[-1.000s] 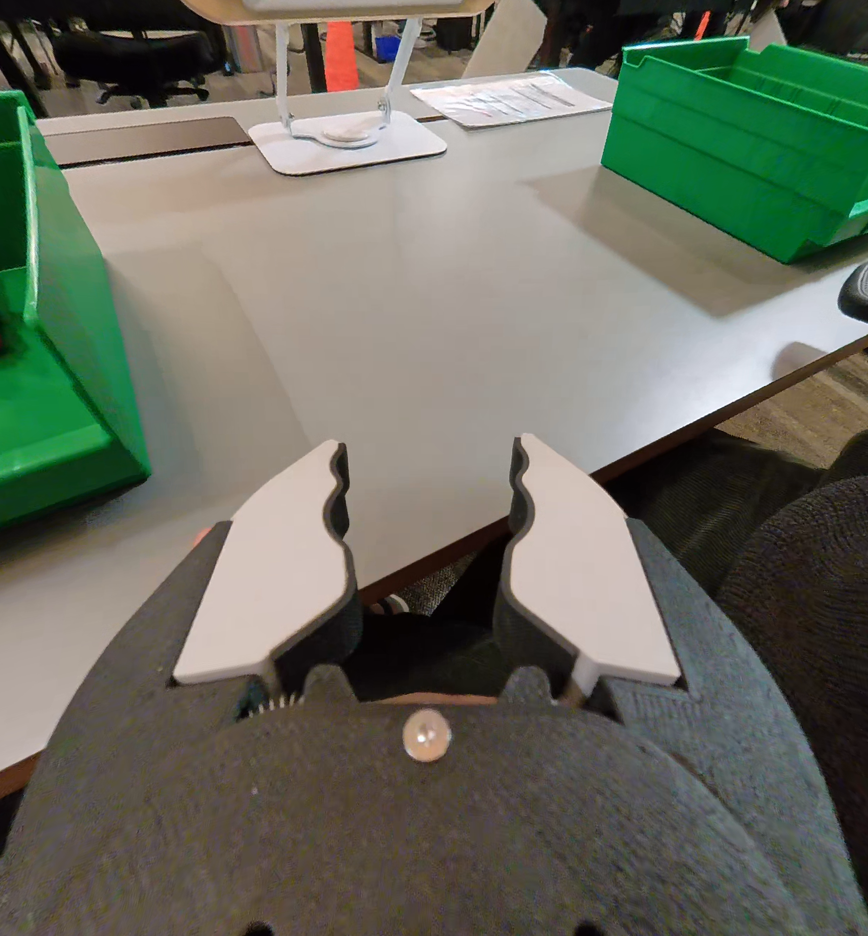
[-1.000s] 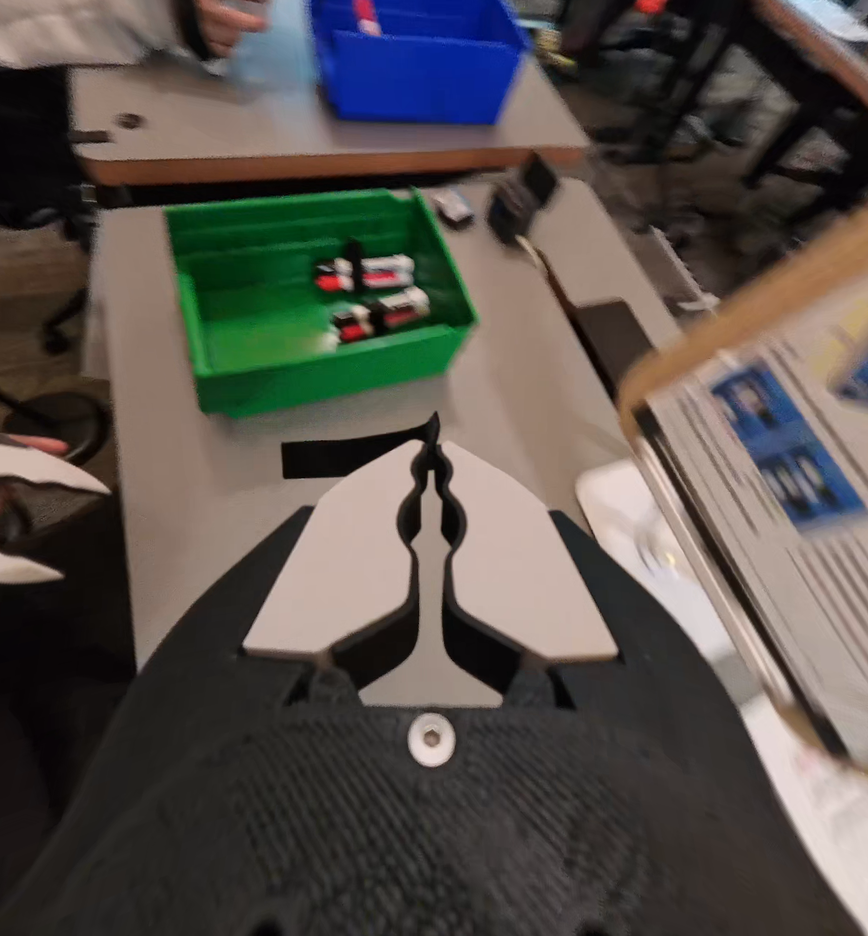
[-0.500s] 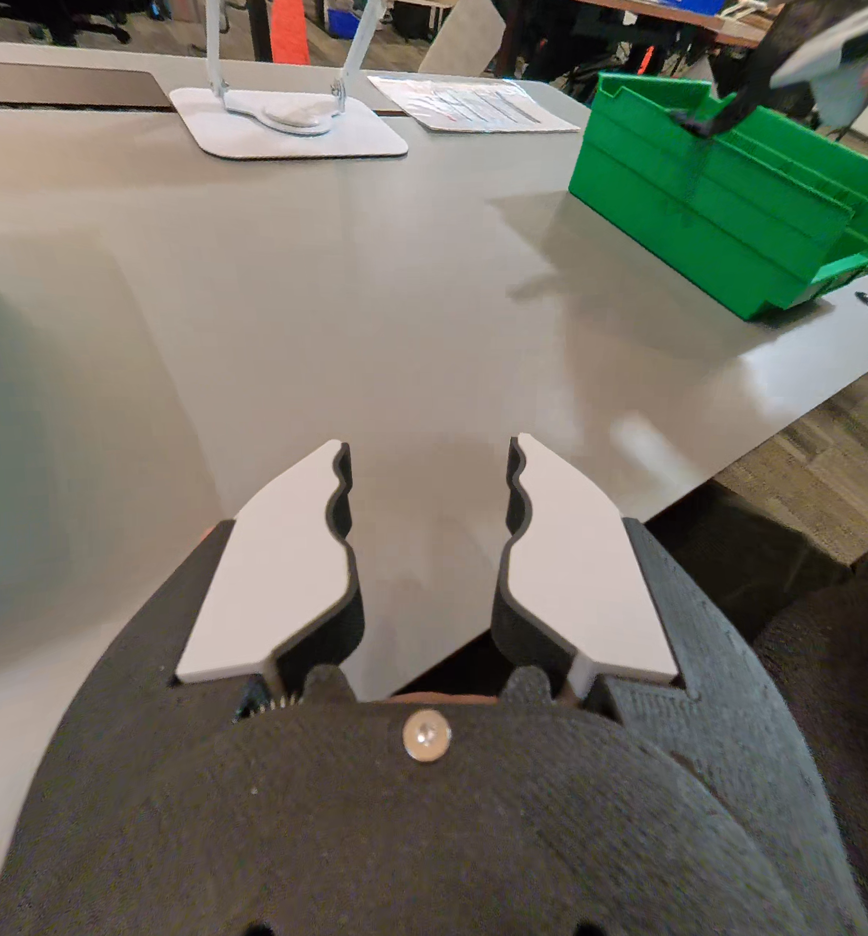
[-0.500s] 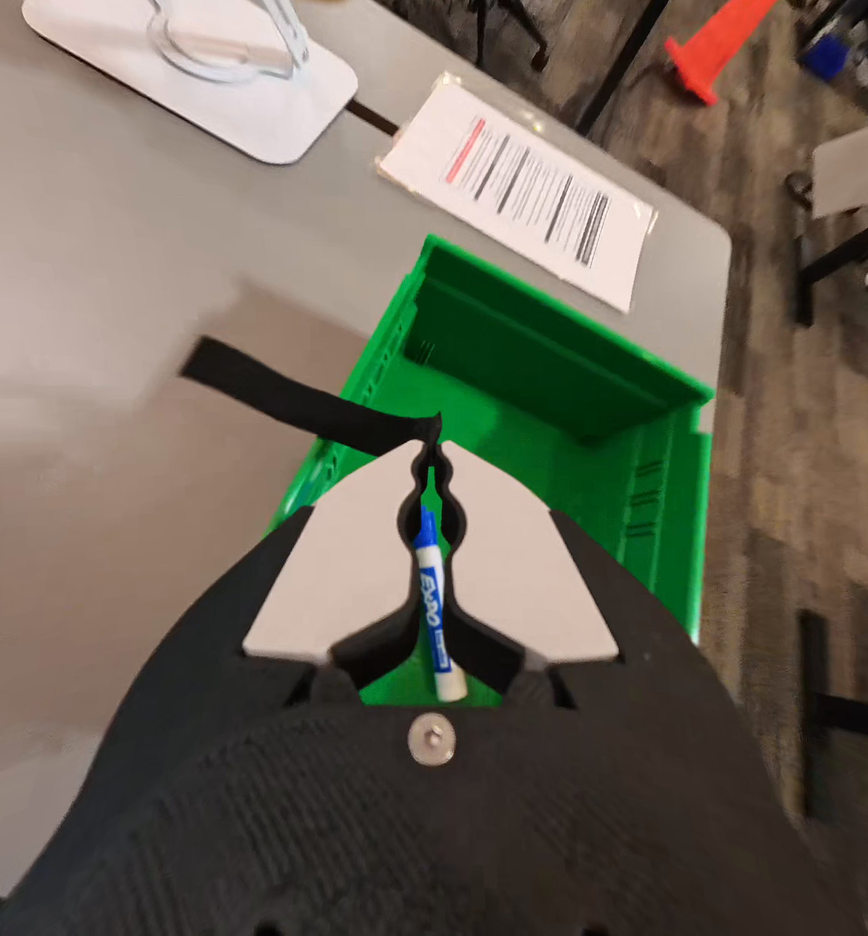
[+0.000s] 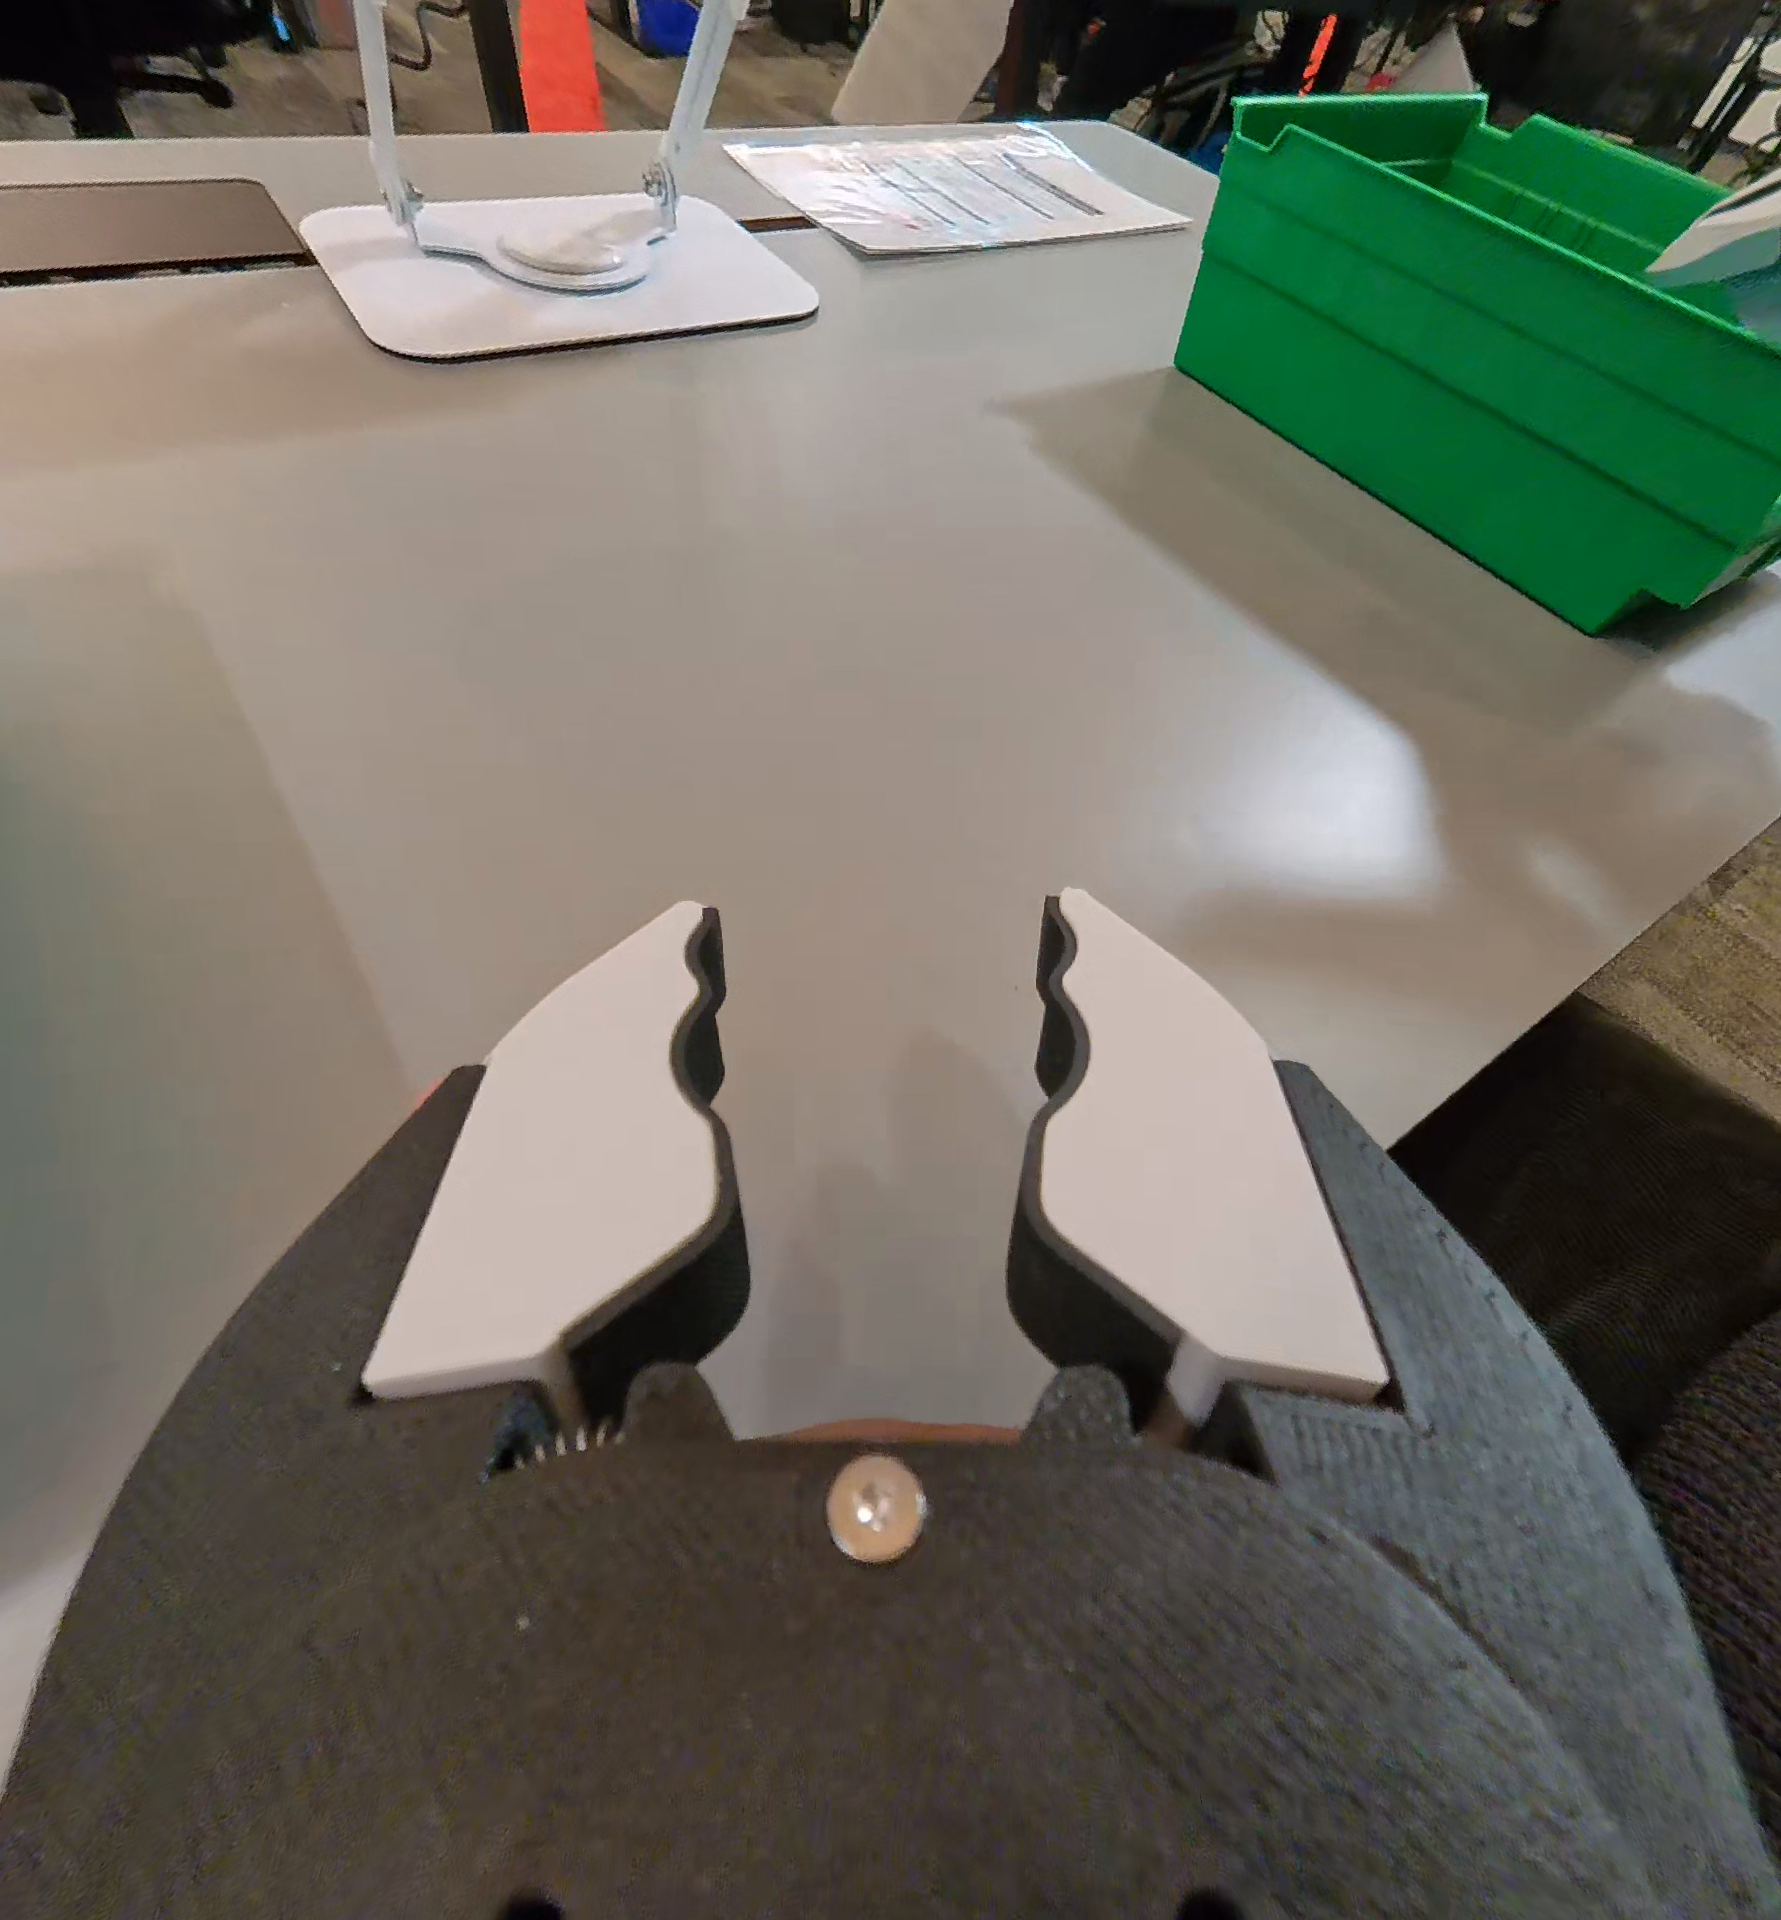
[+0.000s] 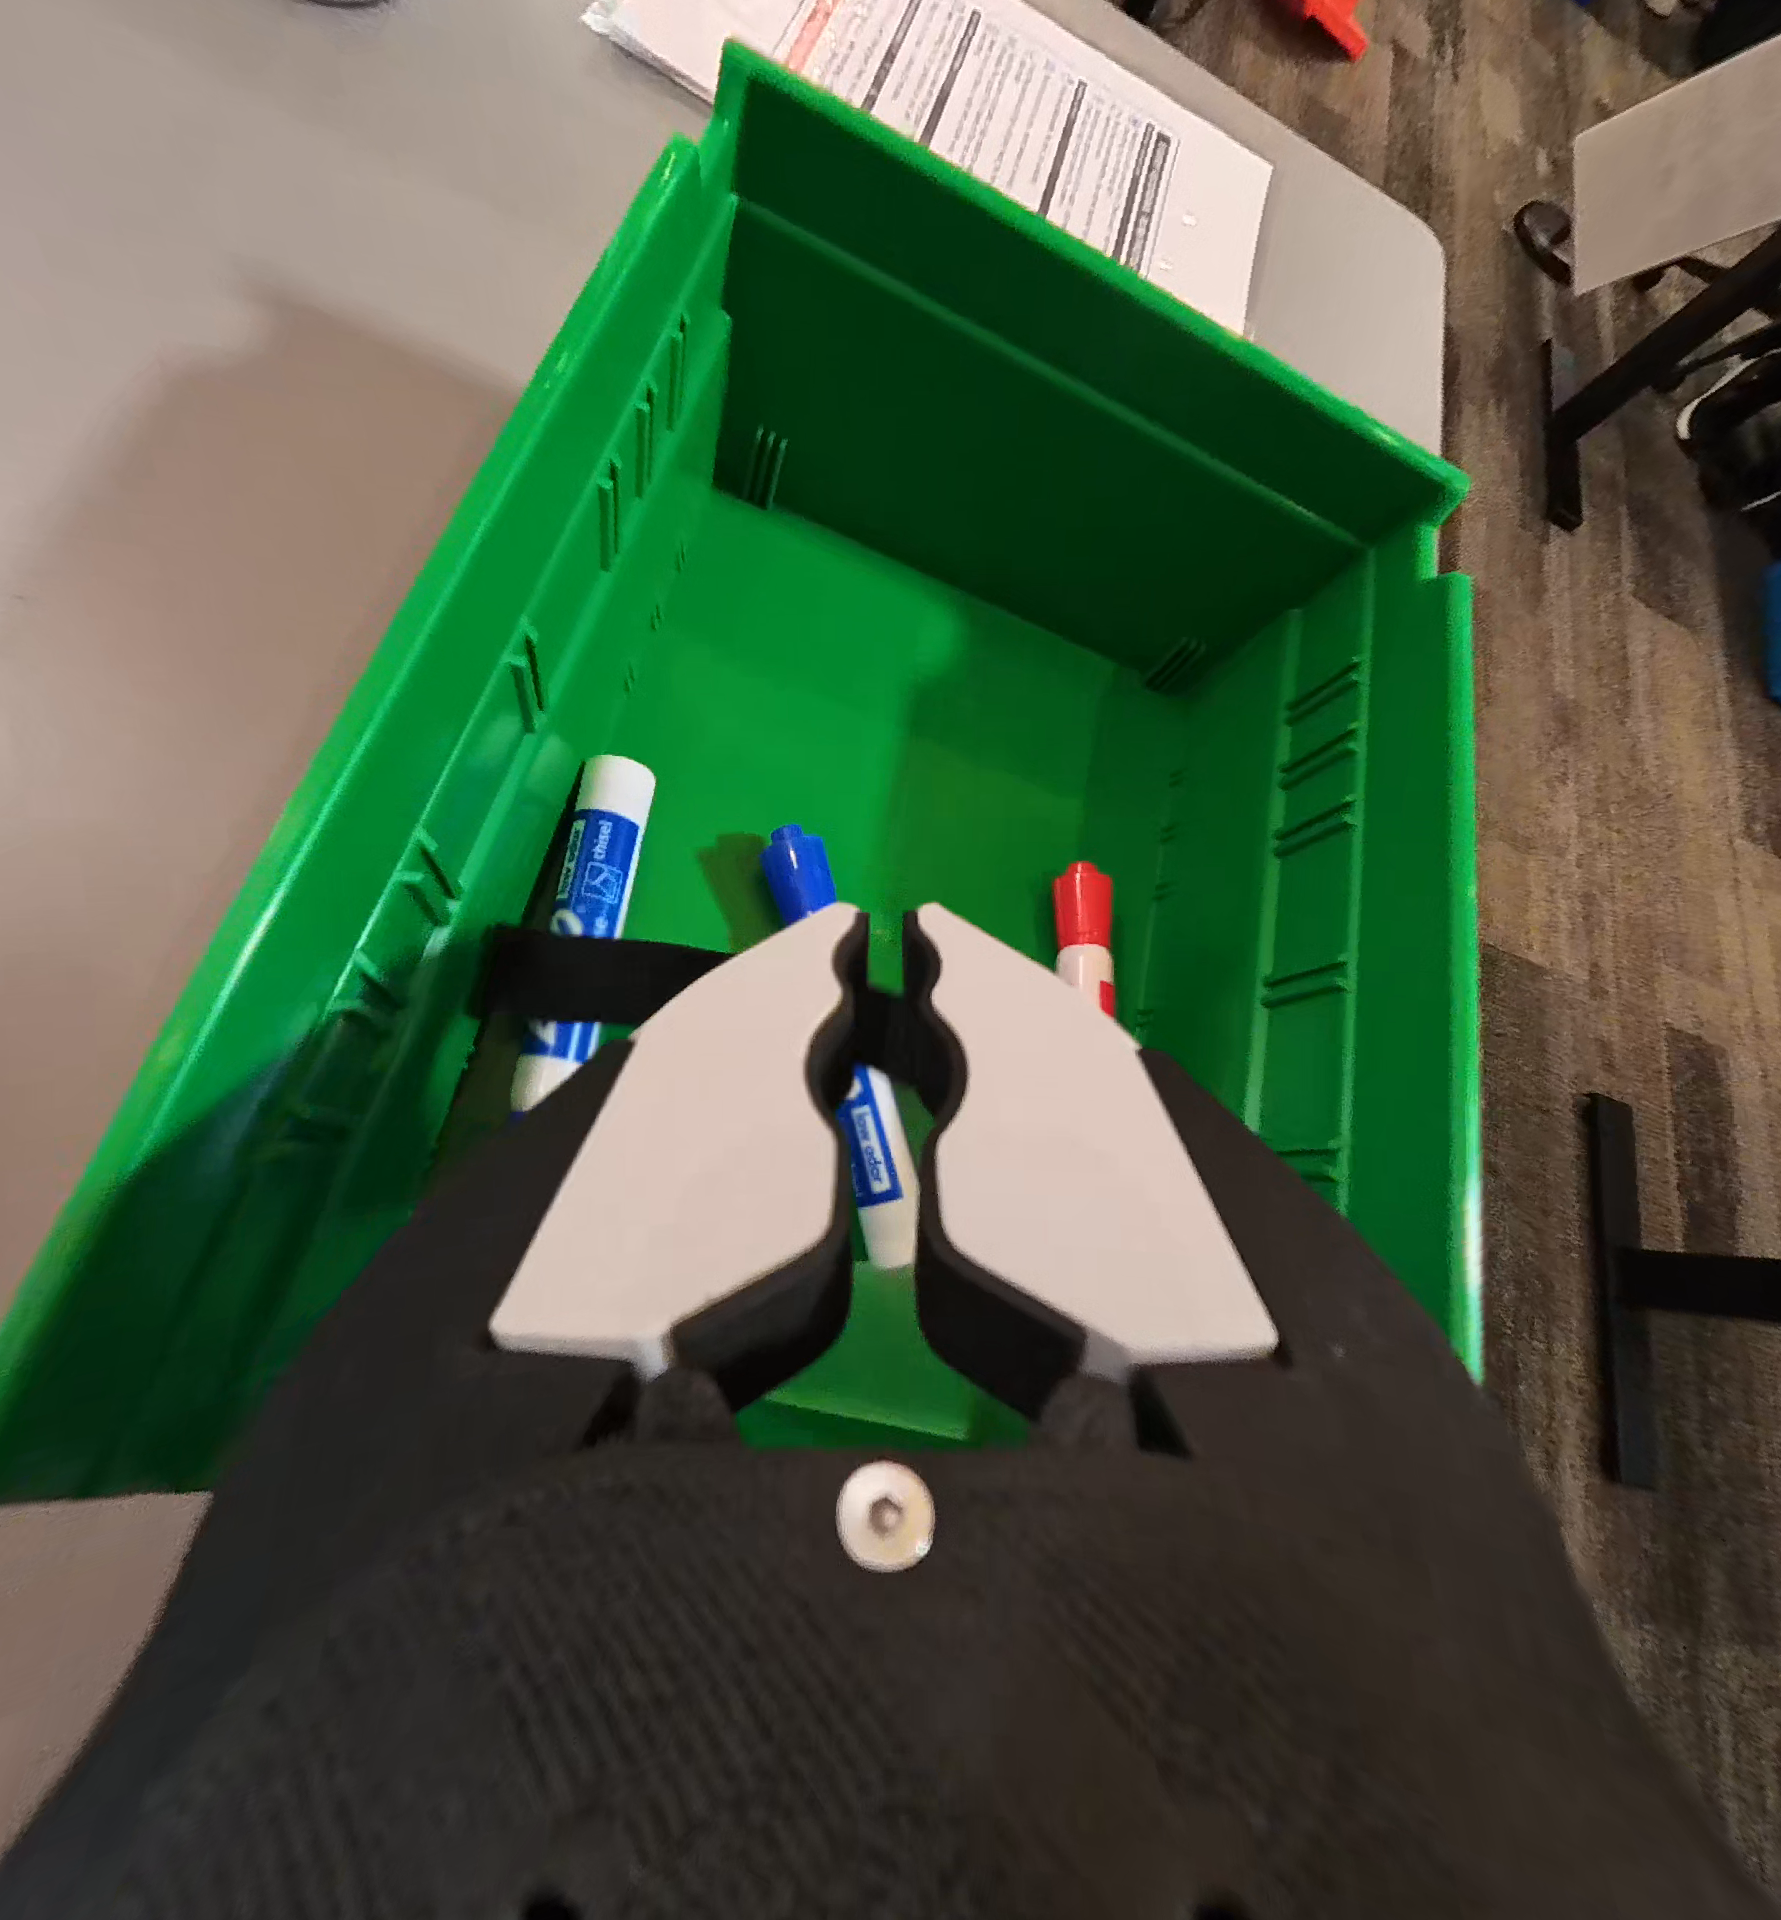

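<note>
My right gripper hangs over the near end of a green bin. Its jaws are nearly together and grip a black marker crosswise in their round notch; the marker sticks out to the left. On the bin floor below lie a thick blue-labelled marker, a blue-capped marker and a red-capped marker. My left gripper is open and empty, low over the grey table. The same bin stands to its far right, with the right gripper's white finger above it.
A white stand base and a printed sheet lie at the table's far side; the sheet also shows behind the bin. The table edge runs at the right, with a dark chair and floor beyond. An orange cone stands behind. There is about 45 cm between the tips of the two grippers. To reach the thick blue-labelled marker in a straight line is about 9 cm for my right fingers, about 40 cm for my left.
My right gripper swung with the black marker from near the left bin to the right bin and came down into it. My left gripper moved forward over the table and stayed open.
</note>
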The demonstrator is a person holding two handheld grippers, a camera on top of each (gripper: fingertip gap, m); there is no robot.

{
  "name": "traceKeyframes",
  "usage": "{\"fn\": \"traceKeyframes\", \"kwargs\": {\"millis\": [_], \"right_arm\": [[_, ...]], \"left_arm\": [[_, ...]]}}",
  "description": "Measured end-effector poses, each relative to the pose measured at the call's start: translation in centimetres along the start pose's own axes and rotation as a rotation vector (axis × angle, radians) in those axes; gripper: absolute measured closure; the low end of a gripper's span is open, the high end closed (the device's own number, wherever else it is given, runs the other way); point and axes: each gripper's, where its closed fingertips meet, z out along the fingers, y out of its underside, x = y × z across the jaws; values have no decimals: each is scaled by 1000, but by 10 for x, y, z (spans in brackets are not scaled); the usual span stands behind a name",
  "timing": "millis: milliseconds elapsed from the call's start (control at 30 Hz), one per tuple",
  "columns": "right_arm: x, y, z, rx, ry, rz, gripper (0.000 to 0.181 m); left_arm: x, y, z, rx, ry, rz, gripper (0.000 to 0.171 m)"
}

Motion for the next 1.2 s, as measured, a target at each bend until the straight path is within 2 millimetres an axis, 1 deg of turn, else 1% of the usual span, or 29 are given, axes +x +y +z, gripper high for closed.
{"fn": "traceKeyframes", "kwargs": {"millis": [167,333,467,567,700,800,867,933,967,1000,1033,1100,1133,1167,1200], "right_arm": [[5,-10,-4,20,28,14,170],[-1,-16,-1,15,15,6,168],[-2,-21,-1,26,20,-7,169],[1,-27,-8,46,13,0,169],[13,-34,-27,86,33,4,170],[22,-34,-39,115,27,24,171],[22,-32,-41,125,-9,64,174],[14,-27,-36,112,-74,110,177],[13,-27,-34,120,-89,135,177],[10,-33,-36,161,-106,161,177],[3,-44,-41,220,-148,185,177],[-18,-67,-55,320,-267,229,174],[-33,-77,-62,345,-323,222,172],[-49,-84,-67,353,-366,189,170],[-65,-89,-71,354,-382,139,168]], "left_arm": [[-4,0,-5,5,-6,-14,113],[-8,0,-11,15,-7,-56,113],[-12,2,-15,16,-20,-67,113],[-13,2,-18,16,-28,-61,113],[-14,4,-19,13,-39,-47,113],[-15,5,-16,2,-39,-54,113],[-15,6,-15,-4,-38,-54,113],[-15,6,-15,-5,-39,-50,113],[-14,6,-15,-5,-40,-50,113],[-15,6,-15,-5,-42,-50,113],[-15,6,-16,-4,-45,-51,113],[-22,3,-20,1,-91,-49,112],[-34,-5,-28,22,-159,-33,112],[-50,-21,-43,87,-250,-15,112],[-65,-41,-62,170,-334,4,115]]}}
